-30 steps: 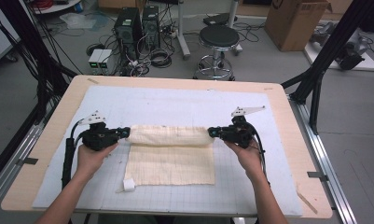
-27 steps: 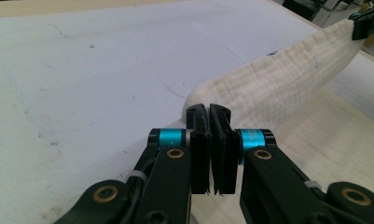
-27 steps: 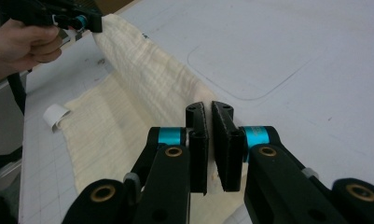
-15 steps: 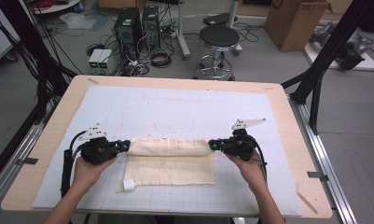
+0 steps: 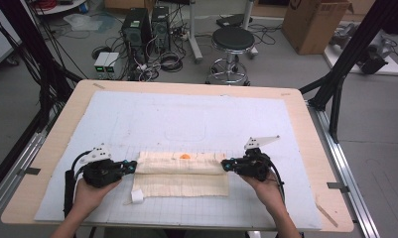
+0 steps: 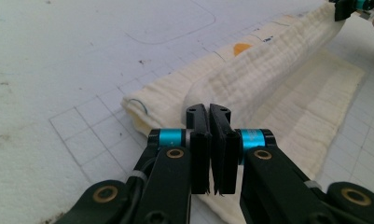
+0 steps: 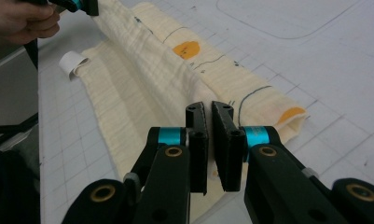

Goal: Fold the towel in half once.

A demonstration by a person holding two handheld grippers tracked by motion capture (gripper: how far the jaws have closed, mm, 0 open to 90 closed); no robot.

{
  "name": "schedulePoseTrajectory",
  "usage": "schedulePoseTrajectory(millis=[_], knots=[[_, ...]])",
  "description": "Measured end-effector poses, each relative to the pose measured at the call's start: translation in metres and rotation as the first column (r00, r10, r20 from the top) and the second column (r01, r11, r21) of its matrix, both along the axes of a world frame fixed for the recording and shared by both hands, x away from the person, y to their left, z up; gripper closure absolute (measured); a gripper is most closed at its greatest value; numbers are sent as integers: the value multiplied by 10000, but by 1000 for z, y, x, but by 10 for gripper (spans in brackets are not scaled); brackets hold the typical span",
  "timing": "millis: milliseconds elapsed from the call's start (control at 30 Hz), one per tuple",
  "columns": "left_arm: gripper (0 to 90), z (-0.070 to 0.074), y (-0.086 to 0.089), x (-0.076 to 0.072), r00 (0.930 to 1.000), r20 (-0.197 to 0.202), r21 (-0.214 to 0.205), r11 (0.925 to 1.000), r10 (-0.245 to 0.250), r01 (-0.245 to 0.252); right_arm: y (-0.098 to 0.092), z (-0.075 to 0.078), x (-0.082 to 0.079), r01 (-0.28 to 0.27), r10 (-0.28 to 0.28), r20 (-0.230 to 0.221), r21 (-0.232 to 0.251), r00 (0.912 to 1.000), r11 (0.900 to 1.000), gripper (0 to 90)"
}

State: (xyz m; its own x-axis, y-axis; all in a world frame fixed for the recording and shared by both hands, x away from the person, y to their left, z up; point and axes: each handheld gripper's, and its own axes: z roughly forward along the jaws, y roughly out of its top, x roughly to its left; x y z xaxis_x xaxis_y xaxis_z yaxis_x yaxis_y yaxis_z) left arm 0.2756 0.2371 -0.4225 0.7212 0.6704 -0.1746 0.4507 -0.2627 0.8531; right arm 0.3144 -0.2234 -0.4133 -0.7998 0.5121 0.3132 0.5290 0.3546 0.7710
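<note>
I have the left tool (image 5: 132, 166) pinched tight on one end of the cream cloth (image 5: 181, 171), and from the left gripper view its jaws stand almost together with a fold of the fabric caught between the tips (image 6: 211, 112). The right tool (image 5: 225, 165) does the same at the other end: in the right gripper view (image 7: 209, 108) its jaws are nearly closed on a raised ridge of the cloth. Between my two tools the gripped edge runs as a rolled or folded band, lifted a little, while the rest of the cloth lies flat on the tabletop (image 5: 186, 119) on the near side of both tools, towards me.

Ahead of the right tool, on the layer just beyond the ridge, I see an orange spot (image 7: 186, 49) and thin dark printed lines; a second orange patch sits at the cloth's corner just beside the right jaw. A small white tag (image 5: 136, 196) curls up at the near corner of the cloth, close below the left tool. The cloth rests on a pale gridded mat (image 5: 286, 148) that spreads well beyond both tools. I think the lifted band is a double layer, though the fold is too soft in these views to be sure.

My hands grip each tool from behind, cables trailing back.
</note>
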Motion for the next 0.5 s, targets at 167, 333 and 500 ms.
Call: schedulePoseTrajectory(millis=[167,333,500], knots=[[864,-2,1,-4,9999,-83,49,10000,-82,83,1,-3,-5,-110,109,-65,-100,9999,9999,849],[858,-5,2,-11,9989,-264,137,9991,-397,401,2,-9,-11,-198,192,-192,-290,9996,9994,836],[696,-5,7,-20,9938,-360,-377,9939,-1050,1036,-2,-11,-17,-363,365,-205,95,9991,9993,740]])
